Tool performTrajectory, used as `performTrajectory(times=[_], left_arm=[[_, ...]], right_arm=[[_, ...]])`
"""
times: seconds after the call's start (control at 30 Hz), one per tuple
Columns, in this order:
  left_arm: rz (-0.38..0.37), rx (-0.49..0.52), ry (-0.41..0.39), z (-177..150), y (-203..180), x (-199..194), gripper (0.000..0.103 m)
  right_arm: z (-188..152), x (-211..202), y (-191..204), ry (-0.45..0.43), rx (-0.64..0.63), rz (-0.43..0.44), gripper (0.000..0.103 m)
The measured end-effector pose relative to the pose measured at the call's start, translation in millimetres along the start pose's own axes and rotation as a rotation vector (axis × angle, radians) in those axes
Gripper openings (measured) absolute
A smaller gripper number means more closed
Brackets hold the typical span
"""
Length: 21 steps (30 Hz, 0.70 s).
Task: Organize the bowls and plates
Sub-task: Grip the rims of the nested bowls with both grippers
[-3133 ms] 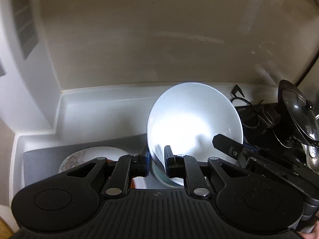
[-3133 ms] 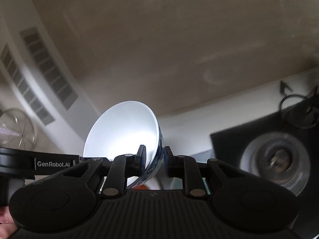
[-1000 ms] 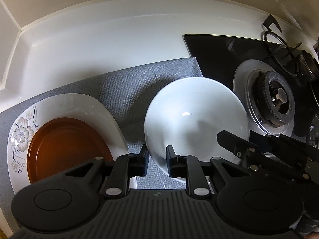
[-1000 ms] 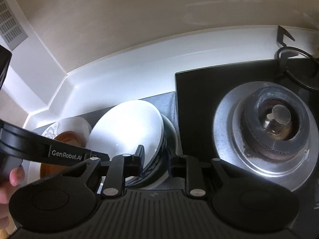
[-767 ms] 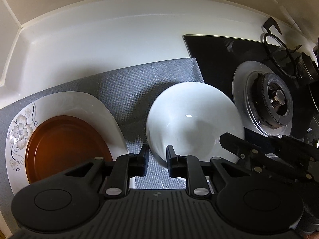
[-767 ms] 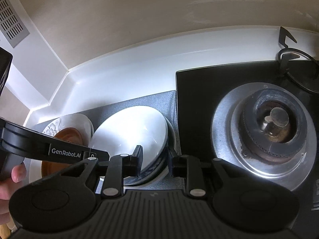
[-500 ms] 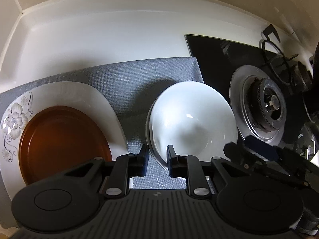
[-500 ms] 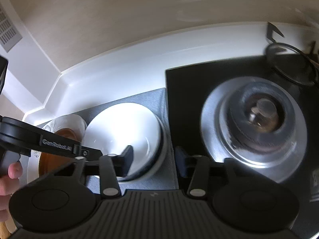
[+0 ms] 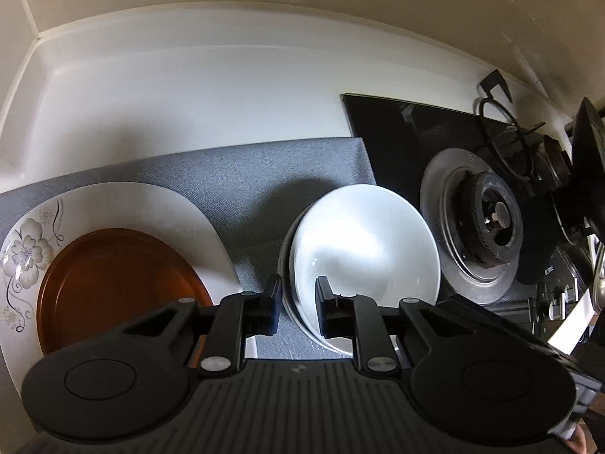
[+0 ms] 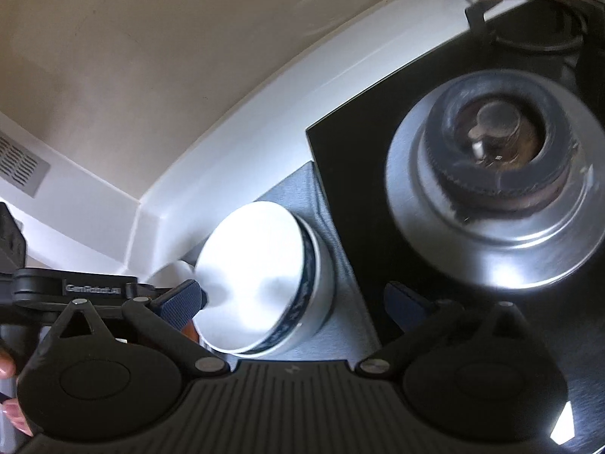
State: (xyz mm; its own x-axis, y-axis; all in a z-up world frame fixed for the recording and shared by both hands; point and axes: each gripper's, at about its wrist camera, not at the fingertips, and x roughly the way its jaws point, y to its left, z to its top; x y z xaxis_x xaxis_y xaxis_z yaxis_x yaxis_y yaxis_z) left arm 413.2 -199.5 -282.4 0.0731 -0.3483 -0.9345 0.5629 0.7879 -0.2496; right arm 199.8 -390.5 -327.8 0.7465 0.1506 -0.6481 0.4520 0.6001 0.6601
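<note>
A stack of white bowls (image 9: 363, 249) sits on the grey mat (image 9: 242, 178); it also shows in the right wrist view (image 10: 261, 276), where the upper bowl has a blue-patterned outside. My left gripper (image 9: 297, 295) has its fingers on either side of the stack's near rim. My right gripper (image 10: 295, 302) is open wide, its fingers clear of the bowls. A brown plate (image 9: 113, 280) lies on a white flower-patterned plate (image 9: 124, 204) at the left of the mat.
A black gas hob with a silver burner (image 9: 480, 223) lies right of the mat; the burner fills the right wrist view (image 10: 495, 181). A pan support (image 9: 510, 128) and a dark pot lid (image 9: 590, 143) sit further right. White counter and wall (image 9: 189, 87) run behind.
My right gripper has opened, let go of the blue-patterned bowl on the stack and drawn back to the right. The left gripper stays at the stack's rim.
</note>
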Motion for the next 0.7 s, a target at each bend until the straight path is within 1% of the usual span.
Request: performTrajectory(times=[0.1,0.17,0.2,0.27,0.3,0.33,0.4,0.5,0.6,0.7], left_arm=[[0.036,0.040,0.018,1,-7,10,0.020],[0.050,0.039,0.041,1,-8,17,0.020],[0.056,0.038,0.051,1,-9,20,0.020],[0.068,0.044,0.059,0,-9,24,0.020],[0.075,0.049,0.057,-1,-10,24,0.020],[0.078,0.055,0.057,-3,-11,24,0.020],[0.079,0.068,0.060,-6,-13,23,0.021],[0.068,0.079,0.071,-16,-13,21,0.022],[0.063,0.098,0.052,-25,-14,19,0.023],[0.070,0.069,0.058,-22,-14,23,0.023]], right_arm=[[-1,5,-2,0.007,0.032,0.021,0.103],[-2,11,-3,0.023,0.052,0.020,0.102],[-4,13,-3,0.025,0.056,0.021,0.099],[-5,19,-2,0.051,0.050,0.022,0.078],[-5,22,-2,0.072,0.048,0.016,0.060],[-7,24,-1,0.079,0.037,-0.009,0.051],[-8,24,2,0.077,0.005,-0.036,0.046],[-10,20,3,0.084,-0.013,-0.047,0.045],[-13,15,3,0.093,-0.035,-0.048,0.045],[-12,16,-4,0.085,-0.008,-0.027,0.047]])
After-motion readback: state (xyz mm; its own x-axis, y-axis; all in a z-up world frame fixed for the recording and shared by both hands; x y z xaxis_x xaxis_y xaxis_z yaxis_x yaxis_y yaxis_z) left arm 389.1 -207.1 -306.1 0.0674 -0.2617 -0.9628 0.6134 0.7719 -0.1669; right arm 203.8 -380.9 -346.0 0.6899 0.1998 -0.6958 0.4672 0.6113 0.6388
